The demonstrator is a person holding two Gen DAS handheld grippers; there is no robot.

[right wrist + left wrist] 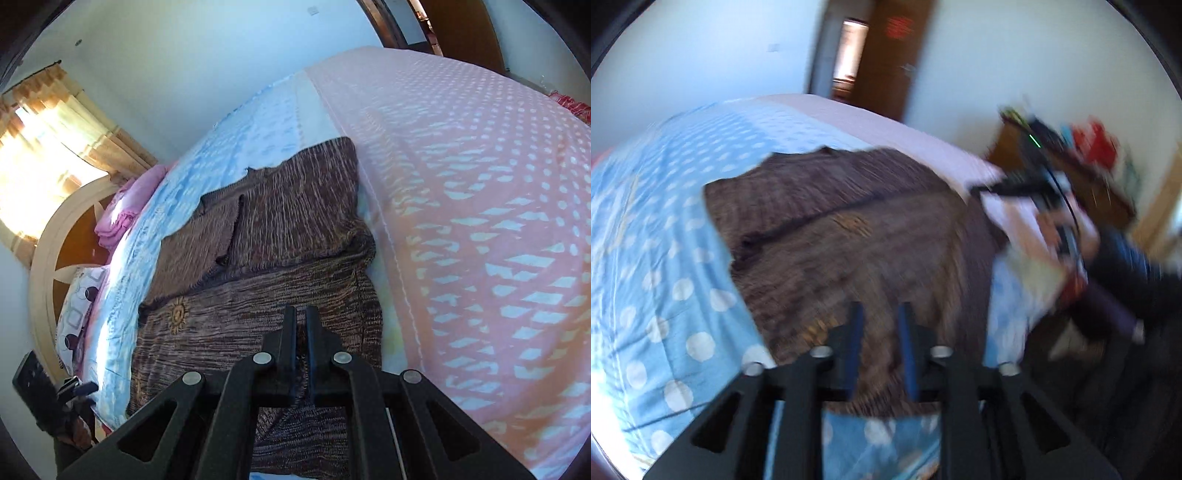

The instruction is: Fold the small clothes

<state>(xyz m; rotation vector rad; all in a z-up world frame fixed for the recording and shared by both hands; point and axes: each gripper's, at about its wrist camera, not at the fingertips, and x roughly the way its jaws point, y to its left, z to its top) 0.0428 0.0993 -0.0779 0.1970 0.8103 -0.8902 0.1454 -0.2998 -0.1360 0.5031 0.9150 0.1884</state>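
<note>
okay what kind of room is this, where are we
Most likely a bedroom in a home. A brown knitted garment lies on a bed with a blue polka-dot cover. There is a curved headboard with a patterned pillow, and a curtained window.

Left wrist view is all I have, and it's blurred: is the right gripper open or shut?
Observer: Shut. The right gripper points down over the brown knitted garment.
Reviewer: Any marking on that garment?
Observer: A gold sun-shaped emblem near its left edge.
Reviewer: Anything else lying nearby?
Observer: Folded pink cloths, stacked by the cream arched headboard.
</note>
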